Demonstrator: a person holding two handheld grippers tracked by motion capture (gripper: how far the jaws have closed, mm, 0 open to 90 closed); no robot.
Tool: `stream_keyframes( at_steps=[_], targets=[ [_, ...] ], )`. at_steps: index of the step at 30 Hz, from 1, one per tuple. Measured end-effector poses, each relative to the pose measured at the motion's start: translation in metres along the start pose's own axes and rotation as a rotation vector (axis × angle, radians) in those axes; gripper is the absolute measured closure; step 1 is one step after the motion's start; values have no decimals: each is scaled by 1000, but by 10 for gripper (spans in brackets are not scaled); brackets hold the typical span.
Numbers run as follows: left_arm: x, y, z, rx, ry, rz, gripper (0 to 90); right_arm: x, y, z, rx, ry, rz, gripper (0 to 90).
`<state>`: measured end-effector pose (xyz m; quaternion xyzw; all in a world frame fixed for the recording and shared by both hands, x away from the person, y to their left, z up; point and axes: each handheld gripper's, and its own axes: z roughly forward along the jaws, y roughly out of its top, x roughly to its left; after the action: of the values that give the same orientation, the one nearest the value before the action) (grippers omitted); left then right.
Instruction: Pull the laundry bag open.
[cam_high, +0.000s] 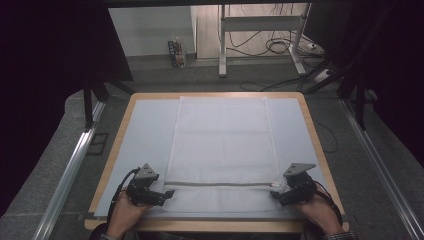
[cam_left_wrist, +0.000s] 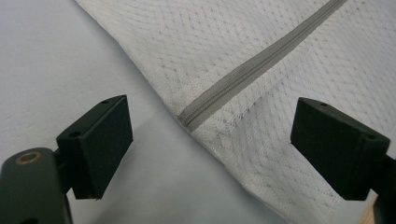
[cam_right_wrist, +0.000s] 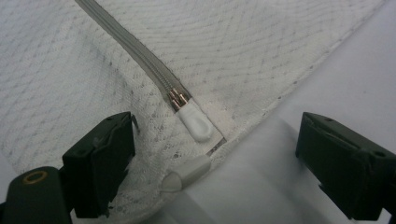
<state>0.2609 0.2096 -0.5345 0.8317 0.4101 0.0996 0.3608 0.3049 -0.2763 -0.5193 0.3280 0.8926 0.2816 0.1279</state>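
Note:
A white mesh bag (cam_high: 222, 140) lies flat on a pale mat (cam_high: 145, 130), with a grey zipper (cam_high: 220, 184) running across it near the front. My left gripper (cam_high: 169, 194) sits at the bag's left edge. In the left gripper view its jaws stand open (cam_left_wrist: 210, 140) around the zipper's closed end (cam_left_wrist: 187, 119), touching nothing. My right gripper (cam_high: 276, 193) is at the bag's right edge. Its jaws are open (cam_right_wrist: 215, 158) around the zipper slider (cam_right_wrist: 179, 100), whose white pull tab (cam_right_wrist: 196, 123) lies on the mesh. A second pale tab (cam_right_wrist: 187, 171) lies just below it.
The mat covers a wooden table (cam_high: 215, 226) whose front edge is just behind my hands. Metal rails (cam_high: 70, 170) (cam_high: 385, 175) run along both sides on the floor. Desk legs and cables (cam_high: 272, 47) stand beyond the far edge.

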Motion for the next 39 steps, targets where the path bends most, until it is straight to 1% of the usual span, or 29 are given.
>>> stream_keyframes(
  at_steps=[1,2,5,6,7,8,9,10,11,12,13,15,16,17,19,21,22,23,24,25,29,30,32,36,38,39],
  targets=[
    [0,0,0,1,1,2,130,2,2,0,18,-6,12,143],
    [-1,0,0,1,2,5,130,2,3,-1,26,-7,12,170],
    [-1,0,-1,1,3,8,131,7,2,-3,30,-16,35,255],
    [-1,0,-1,0,4,10,133,9,2,-5,28,-21,36,328],
    [-1,0,-1,0,4,10,133,10,1,-6,24,-21,37,370],
    [-1,0,-1,0,5,10,133,10,1,-6,24,-21,37,370],
    [-1,0,-1,-3,4,11,134,12,0,-8,16,-15,31,459],
    [-1,0,-1,-3,4,11,135,12,0,-8,16,-15,31,459],
    [-1,0,-1,-4,4,11,135,14,0,-9,13,-10,32,492],
    [-2,1,-1,-3,4,14,136,14,-1,-10,10,-4,45,555],
    [-2,1,-1,-3,4,14,137,14,-1,-10,10,-4,45,555],
    [-2,1,0,-2,6,16,137,14,-1,-10,3,0,47,603],
    [-2,1,0,-2,5,18,138,15,-1,-11,1,5,51,664],
    [-2,1,0,-2,5,18,138,15,-1,-11,1,5,51,664],
    [-2,1,0,-1,7,18,139,16,-1,-11,-5,18,47,711],
    [-2,1,0,-1,7,19,139,14,-2,-11,-9,31,49,732],
    [-2,1,0,-1,7,19,140,14,-1,-12,-9,31,43,788],
    [-2,1,0,-2,8,18,140,14,-1,-12,-9,31,43,788],
    [-2,1,0,-2,8,20,140,16,-1,-12,-8,41,25,827],
    [-2,1,0,-2,8,20,141,16,-1,-12,-8,41,25,827],
    [-2,1,-1,-5,11,21,141,19,1,-13,-6,21,-8,831],
    [-2,2,-1,-12,6,14,141,19,2,-16,-25,16,-21,832],
    [-2,2,-1,-13,6,12,141,19,2,-16,-30,22,-20,831],
    [-2,2,-1,-7,7,14,141,18,1,-13,1,25,-28,820],
    [-3,2,-1,-7,7,15,141,17,1,-13,1,30,-25,801],
    [-2,2,0,-6,6,15,141,16,0,-13,3,27,-23,756]
  ],
)
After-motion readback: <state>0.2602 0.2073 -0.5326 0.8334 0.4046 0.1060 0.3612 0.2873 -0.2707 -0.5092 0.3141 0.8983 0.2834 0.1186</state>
